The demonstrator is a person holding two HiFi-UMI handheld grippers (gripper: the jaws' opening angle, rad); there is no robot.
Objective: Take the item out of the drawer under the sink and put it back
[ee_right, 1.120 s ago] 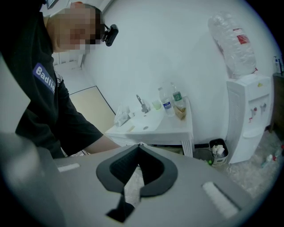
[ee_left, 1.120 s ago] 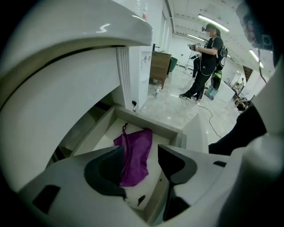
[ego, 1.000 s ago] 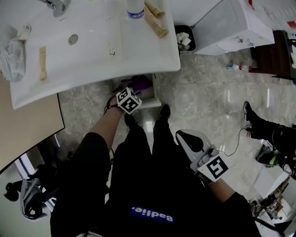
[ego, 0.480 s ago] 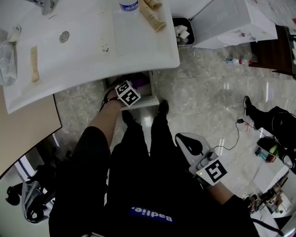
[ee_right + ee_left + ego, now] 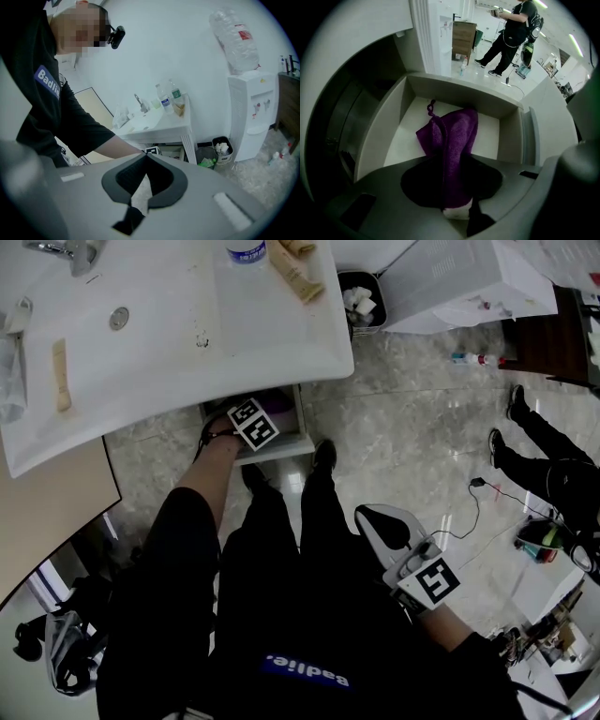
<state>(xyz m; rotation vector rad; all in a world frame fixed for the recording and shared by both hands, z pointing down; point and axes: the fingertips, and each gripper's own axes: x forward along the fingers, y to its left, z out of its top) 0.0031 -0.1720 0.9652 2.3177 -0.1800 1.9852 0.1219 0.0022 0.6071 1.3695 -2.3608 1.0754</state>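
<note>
A purple cloth (image 5: 452, 136) with a drawstring rises from the floor of the open white drawer (image 5: 379, 136) under the sink (image 5: 187, 343). It runs up between the jaws of my left gripper (image 5: 457, 192), which are closing and pinch its near end. In the head view the left gripper (image 5: 265, 412) reaches into the drawer (image 5: 292, 441), where a bit of the purple cloth (image 5: 280, 403) shows. My right gripper (image 5: 380, 523) hangs by the person's right leg, away from the drawer. In its own view the right gripper (image 5: 146, 158) has its tips together and holds nothing.
Bottles (image 5: 246, 251) and tubes stand on the sink top. A small waste bin (image 5: 359, 298) and a water dispenser (image 5: 459, 277) stand to the right of the sink. A cable (image 5: 469, 512) lies on the marble floor, and another person (image 5: 511, 28) stands farther off.
The head view has shifted, so the sink and drawer sit further up and left. My left gripper has gone slightly deeper into the drawer. The right gripper has stayed by the leg.
</note>
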